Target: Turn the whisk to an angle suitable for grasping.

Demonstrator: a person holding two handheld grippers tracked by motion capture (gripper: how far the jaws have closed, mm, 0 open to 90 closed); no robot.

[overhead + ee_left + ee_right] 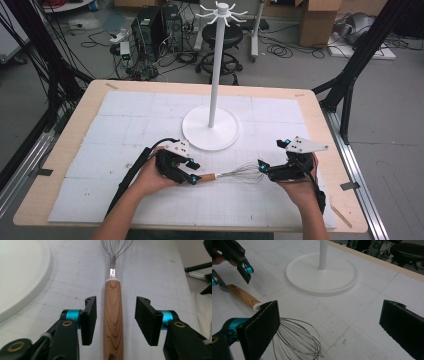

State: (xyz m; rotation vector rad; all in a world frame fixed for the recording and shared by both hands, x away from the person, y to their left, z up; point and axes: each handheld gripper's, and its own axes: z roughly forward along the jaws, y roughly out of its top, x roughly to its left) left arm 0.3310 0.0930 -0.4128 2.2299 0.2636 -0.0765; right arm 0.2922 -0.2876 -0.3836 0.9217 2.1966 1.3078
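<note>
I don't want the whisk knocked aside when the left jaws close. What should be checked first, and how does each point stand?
1. Left gripper open: ok.
2. Whisk handle between its jaws, roughly centred: ok.
3. Handle lying flat on the table: ok.
4. Right gripper open, one jaw close by the whisk's wires; whether it touches them: cannot tell.
5. Stand apart from the whisk: ok.
</note>
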